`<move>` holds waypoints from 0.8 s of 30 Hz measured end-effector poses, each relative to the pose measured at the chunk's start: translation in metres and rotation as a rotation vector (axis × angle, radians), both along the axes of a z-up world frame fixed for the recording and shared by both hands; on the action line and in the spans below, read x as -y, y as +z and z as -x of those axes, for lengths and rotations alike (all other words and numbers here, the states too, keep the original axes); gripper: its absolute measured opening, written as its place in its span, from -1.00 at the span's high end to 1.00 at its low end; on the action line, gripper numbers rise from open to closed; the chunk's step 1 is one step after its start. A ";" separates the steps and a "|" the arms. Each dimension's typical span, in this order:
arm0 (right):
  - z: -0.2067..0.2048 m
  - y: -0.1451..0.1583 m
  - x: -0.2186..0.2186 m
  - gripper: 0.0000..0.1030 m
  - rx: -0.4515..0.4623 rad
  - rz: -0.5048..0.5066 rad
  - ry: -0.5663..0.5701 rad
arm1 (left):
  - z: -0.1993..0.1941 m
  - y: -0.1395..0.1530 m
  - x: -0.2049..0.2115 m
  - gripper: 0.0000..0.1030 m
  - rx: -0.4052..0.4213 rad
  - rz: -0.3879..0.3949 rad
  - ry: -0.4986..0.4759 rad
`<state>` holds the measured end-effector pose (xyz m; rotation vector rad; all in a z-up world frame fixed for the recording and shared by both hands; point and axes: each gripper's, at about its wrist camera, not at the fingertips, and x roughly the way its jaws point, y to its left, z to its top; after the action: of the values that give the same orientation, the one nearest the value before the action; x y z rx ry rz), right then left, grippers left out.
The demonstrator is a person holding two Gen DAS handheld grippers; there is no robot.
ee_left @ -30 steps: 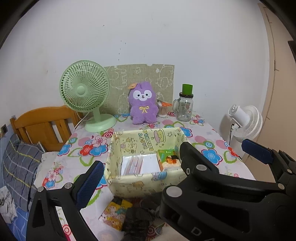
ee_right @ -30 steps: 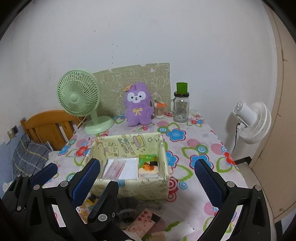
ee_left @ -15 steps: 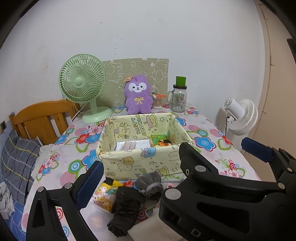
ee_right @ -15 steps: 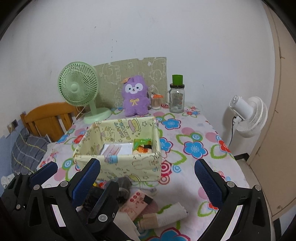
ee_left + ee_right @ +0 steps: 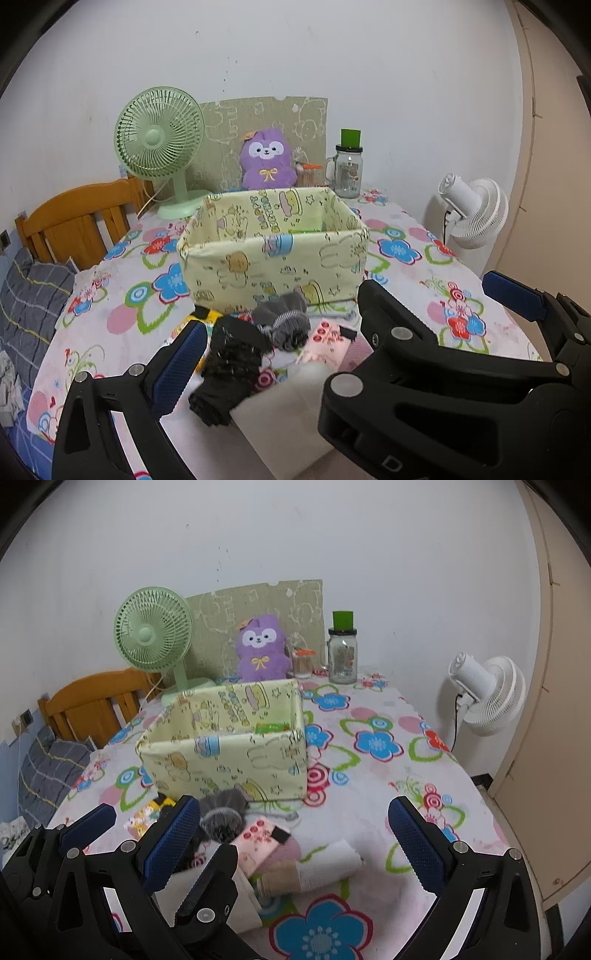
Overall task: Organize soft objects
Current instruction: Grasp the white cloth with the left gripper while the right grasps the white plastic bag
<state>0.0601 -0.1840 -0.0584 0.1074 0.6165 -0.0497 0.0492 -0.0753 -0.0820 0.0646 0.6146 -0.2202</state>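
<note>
Socks (image 5: 282,325): soft, light, rolled; near side of fabric box (image 5: 273,266), on surface.
Grip: across bundle middle.
Left tongs (image 5: 343,317): apart, empty.
Right tongs (image 5: 291,834): apart, empty.

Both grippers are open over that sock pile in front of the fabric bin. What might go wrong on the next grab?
The black sock, grey sock and pink sock touch or overlap, so the left gripper could pinch several at once. The right gripper sits beside it, so the two may collide. The soft fabric bin could shift if nudged.
</note>
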 end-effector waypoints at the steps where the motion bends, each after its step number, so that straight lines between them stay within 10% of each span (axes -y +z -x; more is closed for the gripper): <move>1: 0.003 -0.002 0.001 -1.00 0.002 -0.005 -0.003 | 0.002 -0.001 0.001 -0.96 0.002 -0.002 -0.001; 24: 0.023 -0.061 0.007 -1.00 -0.051 -0.004 0.007 | 0.019 -0.061 0.009 -0.96 -0.053 0.006 -0.028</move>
<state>0.0376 -0.1906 -0.1196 0.1084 0.6681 -0.0443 0.0302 -0.0841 -0.1428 0.0620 0.6662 -0.2519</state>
